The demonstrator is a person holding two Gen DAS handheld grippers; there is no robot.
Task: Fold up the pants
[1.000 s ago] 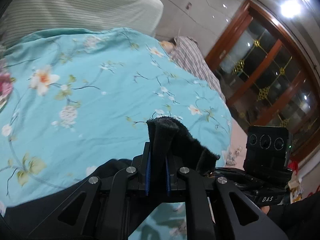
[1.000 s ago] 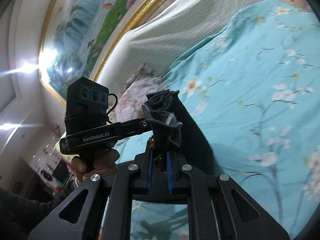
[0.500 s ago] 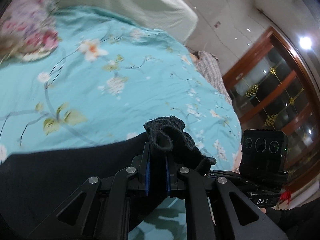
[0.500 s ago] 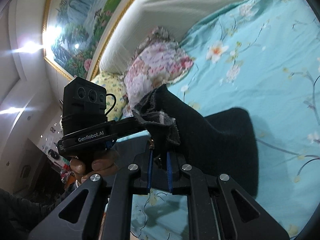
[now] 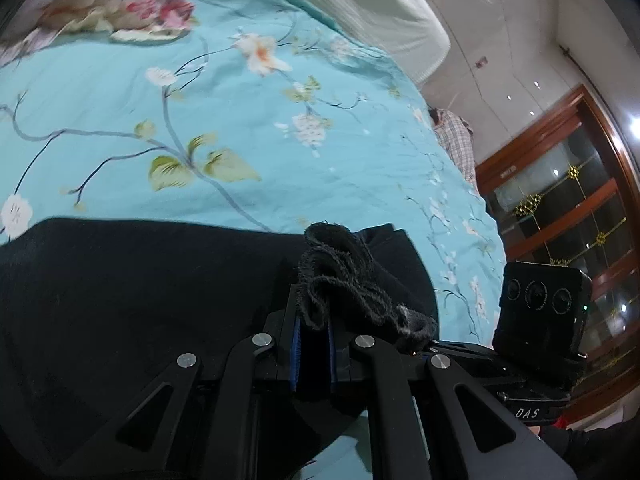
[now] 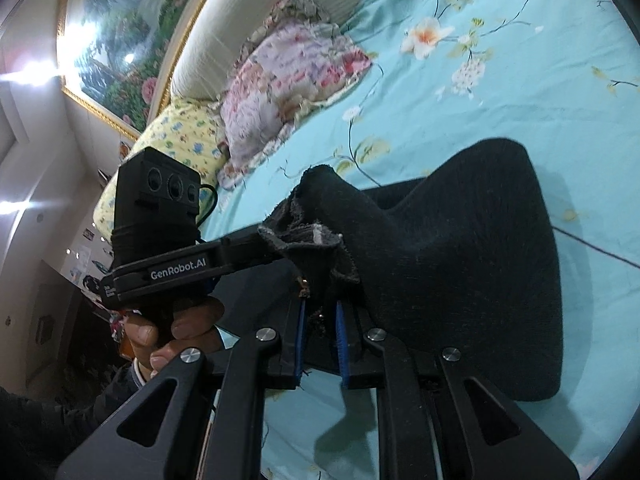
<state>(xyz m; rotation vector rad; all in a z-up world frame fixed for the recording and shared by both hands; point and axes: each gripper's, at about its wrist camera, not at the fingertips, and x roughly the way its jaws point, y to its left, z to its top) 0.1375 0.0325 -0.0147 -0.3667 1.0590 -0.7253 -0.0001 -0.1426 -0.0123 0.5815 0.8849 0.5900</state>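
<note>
Black pants [image 5: 140, 300] lie partly spread on the teal floral sheet [image 5: 200, 120]. My left gripper [image 5: 314, 304] grips a frayed bunch of their edge, its jaws closing tighter on the cloth. In the right wrist view the pants [image 6: 460, 260] rise in a fold from the sheet [image 6: 520, 80] up to my right gripper [image 6: 320, 300], which pinches another bunch of edge. Its jaws are opening slightly, with cloth still pressed between the blue pads [image 6: 340, 332]. Both grippers are side by side, low over the bed. A hand [image 6: 172, 332] holds the left one.
A pink floral pillow [image 6: 288, 80] and a yellow one [image 6: 180, 132] lie against the pale headboard [image 6: 224, 20]. A plaid cloth [image 5: 456, 140] lies at the bed's far edge, and a wooden glass door [image 5: 580, 200] stands beyond it.
Both grippers have come down towards the bed with the pants' edge in them. More black cloth now rests on the sheet. The left gripper has rolled.
</note>
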